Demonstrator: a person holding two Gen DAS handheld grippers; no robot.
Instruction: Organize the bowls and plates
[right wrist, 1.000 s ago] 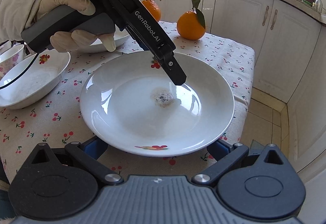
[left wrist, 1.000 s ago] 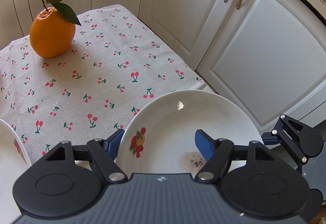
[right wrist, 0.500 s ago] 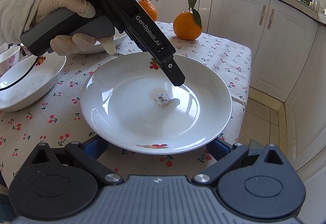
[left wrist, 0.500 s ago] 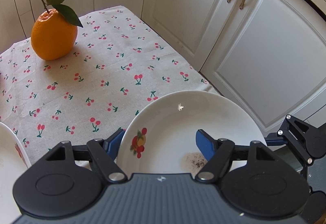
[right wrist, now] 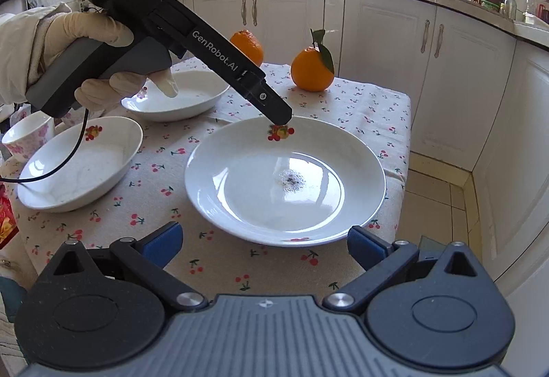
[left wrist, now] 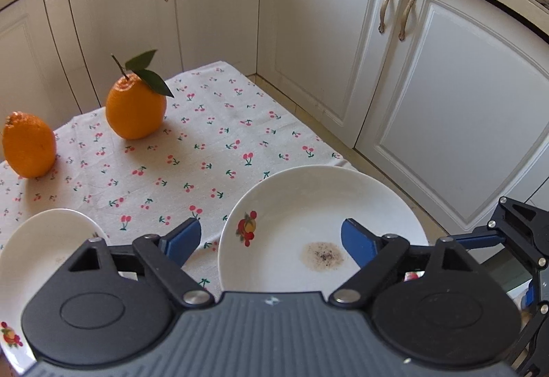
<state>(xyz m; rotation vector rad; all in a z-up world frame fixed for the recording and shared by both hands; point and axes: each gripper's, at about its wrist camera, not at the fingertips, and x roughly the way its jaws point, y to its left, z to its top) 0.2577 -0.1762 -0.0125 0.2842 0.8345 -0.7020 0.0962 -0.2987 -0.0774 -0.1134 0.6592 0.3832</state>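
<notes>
Left gripper [left wrist: 271, 241] opening over the plate [right wrist: 284, 181] resting near the table [right wrist: 394, 109] edge, nothing pinched, right gripper [right wrist: 264, 244] wide and empty just short of its rim, probably freeing it for regrasping.

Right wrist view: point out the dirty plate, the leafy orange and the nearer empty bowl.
Dirty plate [right wrist: 240, 191]: right wrist view, bare inner surface left of the stain.
Leafy orange [right wrist: 310, 73]: right wrist view, middle of the peel.
Nearer bowl [right wrist: 79, 167]: right wrist view, inside bottom.
</notes>
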